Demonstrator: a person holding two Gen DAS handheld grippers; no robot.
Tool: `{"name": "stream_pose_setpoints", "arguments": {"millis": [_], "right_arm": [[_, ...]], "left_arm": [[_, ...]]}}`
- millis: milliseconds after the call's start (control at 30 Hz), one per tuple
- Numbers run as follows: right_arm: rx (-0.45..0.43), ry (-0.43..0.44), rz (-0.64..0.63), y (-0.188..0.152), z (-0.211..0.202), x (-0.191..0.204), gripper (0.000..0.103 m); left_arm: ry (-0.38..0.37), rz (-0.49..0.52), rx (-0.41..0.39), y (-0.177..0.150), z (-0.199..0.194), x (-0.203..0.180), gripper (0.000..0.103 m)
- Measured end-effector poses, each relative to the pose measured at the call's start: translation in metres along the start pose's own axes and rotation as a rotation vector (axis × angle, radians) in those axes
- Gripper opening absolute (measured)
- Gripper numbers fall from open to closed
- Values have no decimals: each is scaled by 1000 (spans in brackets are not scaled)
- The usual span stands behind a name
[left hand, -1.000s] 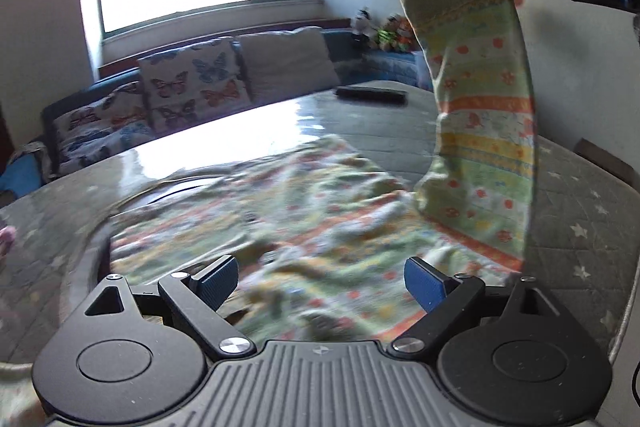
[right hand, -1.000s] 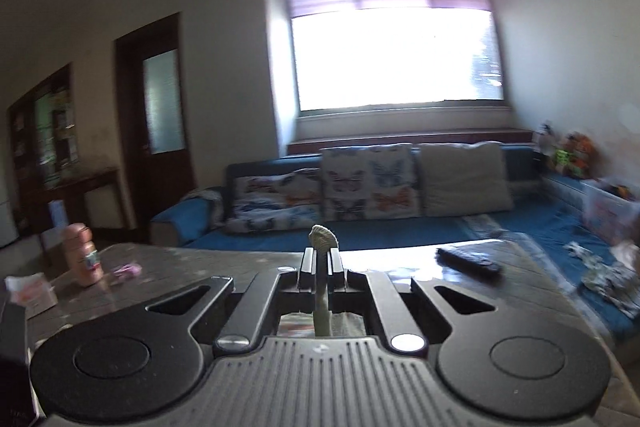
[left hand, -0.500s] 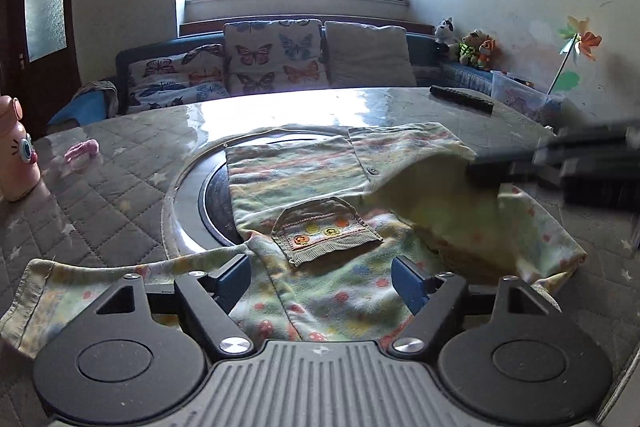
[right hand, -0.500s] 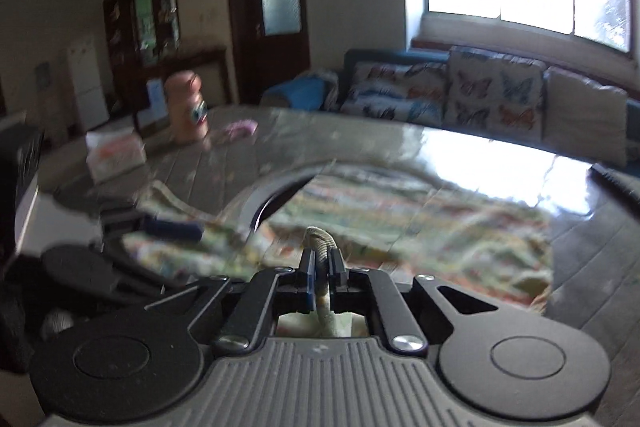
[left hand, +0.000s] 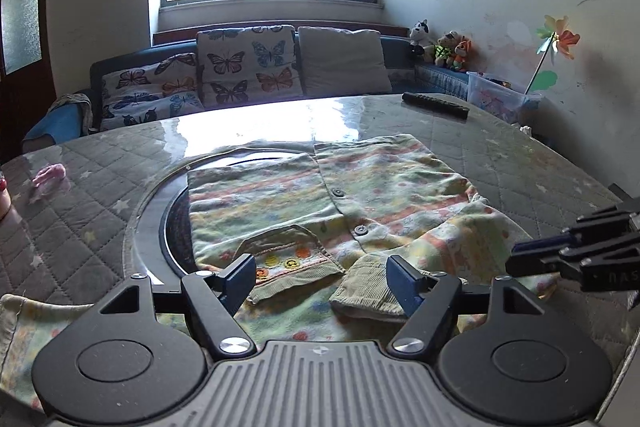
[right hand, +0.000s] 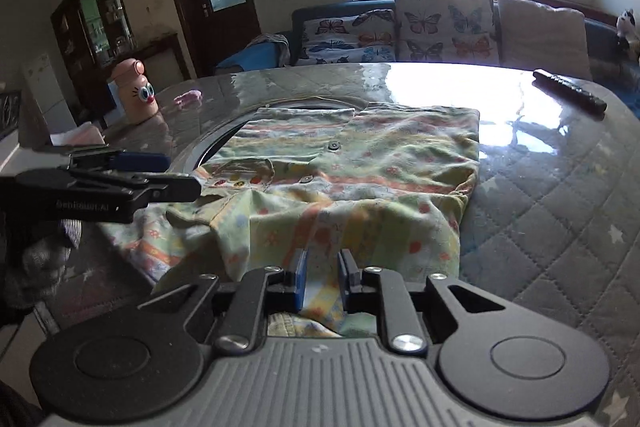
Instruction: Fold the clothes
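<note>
On the quilted grey table [left hand: 532,163] with its glassy round centre, I see the pale green child's shirt with orange stripes and small flower print [left hand: 360,195] lying spread flat, buttons up, its near sleeve folded back over the body.

At far left in my right wrist view stands a peach bottle with a cartoon face [right hand: 136,89], and a small pink scrap [right hand: 187,96] lies just beyond it on the table. Nearer, the left gripper [right hand: 176,171] reaches in from the left edge, hovering beside the shirt's patch pocket [right hand: 240,173]. From its own camera the left gripper [left hand: 322,277] is spread wide, nothing between its blue pads [left hand: 240,277]; the pocket and the ribbed sleeve cuff [left hand: 366,293] sit in the gap beneath it. I cannot tell whether the pads touch the cloth.

Moving right, the right gripper [right hand: 322,277] stands only a little apart, blue pads [right hand: 300,277] parallel, with the folded sleeve fabric running up through the gap. It looks let go rather than pinched, though the cloth behind the pads is hidden by the housing. In the left view it [left hand: 532,257] enters from the right edge, over the sleeve.

Farther right, a black remote control [right hand: 570,96] lies near the table's far edge. Window glare washes out the tabletop behind the shirt.
</note>
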State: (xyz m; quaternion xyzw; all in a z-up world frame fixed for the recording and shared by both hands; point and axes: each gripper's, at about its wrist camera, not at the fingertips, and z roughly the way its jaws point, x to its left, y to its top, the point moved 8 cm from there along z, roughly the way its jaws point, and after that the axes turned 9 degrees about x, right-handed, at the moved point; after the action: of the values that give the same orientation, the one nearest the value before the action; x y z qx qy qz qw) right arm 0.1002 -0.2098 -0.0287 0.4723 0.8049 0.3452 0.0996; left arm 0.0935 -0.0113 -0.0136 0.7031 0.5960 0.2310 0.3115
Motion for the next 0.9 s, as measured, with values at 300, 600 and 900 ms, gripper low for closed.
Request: {"name": "stream_pose_setpoints", "arguments": {"millis": [300,600,900], "right_arm": [[39,-67,38,-15,2,-32,19],[49,-81,24,-22,-2,-35,29],[67,-108,-20,-30,-3,-32,35]], "left_arm": [[-74,52,4,-10,-15,-6,74],[-72,154,83,-35,-3,-22,63],[9,308,-36,-23,-2,-48,61]]}}
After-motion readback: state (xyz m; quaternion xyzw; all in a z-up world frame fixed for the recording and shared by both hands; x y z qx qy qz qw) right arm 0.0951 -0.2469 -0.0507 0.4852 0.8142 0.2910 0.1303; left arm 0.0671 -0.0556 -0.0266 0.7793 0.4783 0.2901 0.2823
